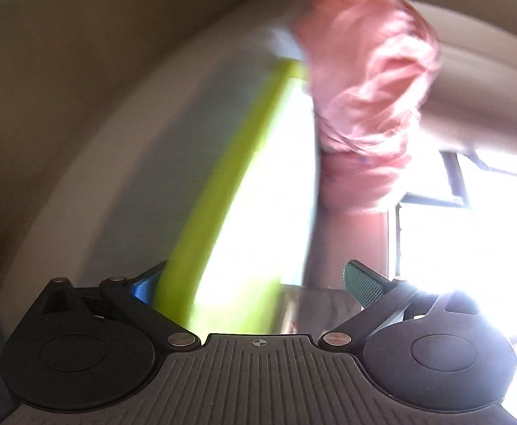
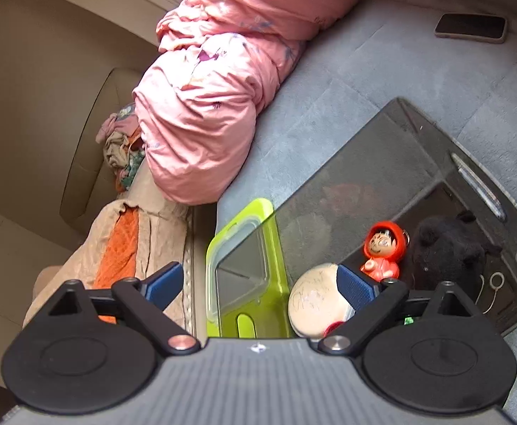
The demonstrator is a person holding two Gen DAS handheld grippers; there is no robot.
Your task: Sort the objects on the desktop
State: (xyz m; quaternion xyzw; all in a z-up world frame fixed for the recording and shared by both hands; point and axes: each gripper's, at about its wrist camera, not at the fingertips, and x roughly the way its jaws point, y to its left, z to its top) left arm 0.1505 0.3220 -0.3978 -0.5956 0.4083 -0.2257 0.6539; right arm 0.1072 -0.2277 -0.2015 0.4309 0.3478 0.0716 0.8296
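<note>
The lime-green lid [image 2: 247, 269] is lying on the grey bed surface [image 2: 329, 113], its edge tucked under the dark tray [image 2: 417, 177] holding a ball [image 2: 315, 304] and red figurine [image 2: 382, 251]. The right gripper [image 2: 262, 283] is hovering over it, jaws spread, grasping nothing. In the blurred left view the left gripper [image 1: 254, 283] is seemingly pressing only one pad against a green lid [image 1: 223, 194] (grip uncertain). Best to be centring on the rim before clamping.

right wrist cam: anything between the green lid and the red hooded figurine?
Yes: the pale ball sits between the green lid and the red hooded figurine, shown in the right wrist view.
</note>
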